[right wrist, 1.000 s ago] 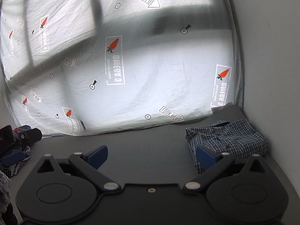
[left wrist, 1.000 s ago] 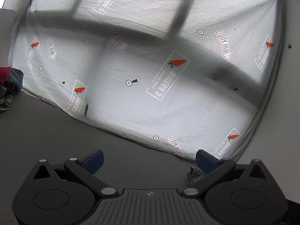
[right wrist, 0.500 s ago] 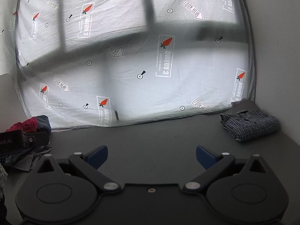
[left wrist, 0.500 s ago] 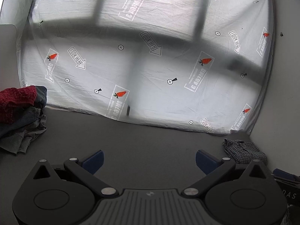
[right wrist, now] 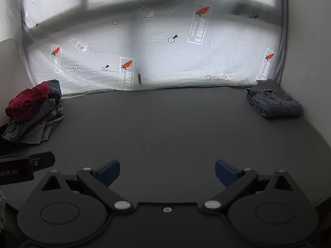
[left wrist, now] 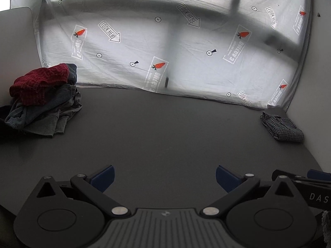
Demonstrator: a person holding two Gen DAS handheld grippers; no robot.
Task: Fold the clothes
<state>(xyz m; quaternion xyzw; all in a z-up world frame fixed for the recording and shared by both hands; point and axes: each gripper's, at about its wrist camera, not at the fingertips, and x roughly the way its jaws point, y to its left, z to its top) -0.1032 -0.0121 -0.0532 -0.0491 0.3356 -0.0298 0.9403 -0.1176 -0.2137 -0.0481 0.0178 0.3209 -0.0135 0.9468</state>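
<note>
- Far left: unfolded pile point(left wrist: 41, 103) heaped against the left wall at the rear corner of the surface point(left wrist: 165, 134); red checked garment point(left wrist: 39, 82) on top, denim and grey pieces beneath, grey hem spilling toward the centre.
- No single long axis readable in the heap; loosest edges face right and forward.
- Left tongs point(left wrist: 164, 176): released, blue pads spread wide, nothing between them, hanging above the near-middle of the surface.
- Pile bearing from left tongs: forward and well to the left. Left tongs judged the nearer of the two, therefore the likely pick-up side.
- Centre: wide bare stretch of surface between pile and folded piece; judged sufficient room for spreading a garment flat.
- Right tongs point(right wrist: 167, 173): released likewise, pads apart, empty, just beside the left tongs; body of the left unit visible at the left edge of the right wrist view.
- Far right: folded checked shirt point(right wrist: 273, 103) lying flat near the right wall and the rear printed sheet point(right wrist: 165, 47), long axis roughly left to right; judged finished.
- Limits: wall at left, sheet at rear, wall at right; approach to the pile open only from the right and front.
</note>
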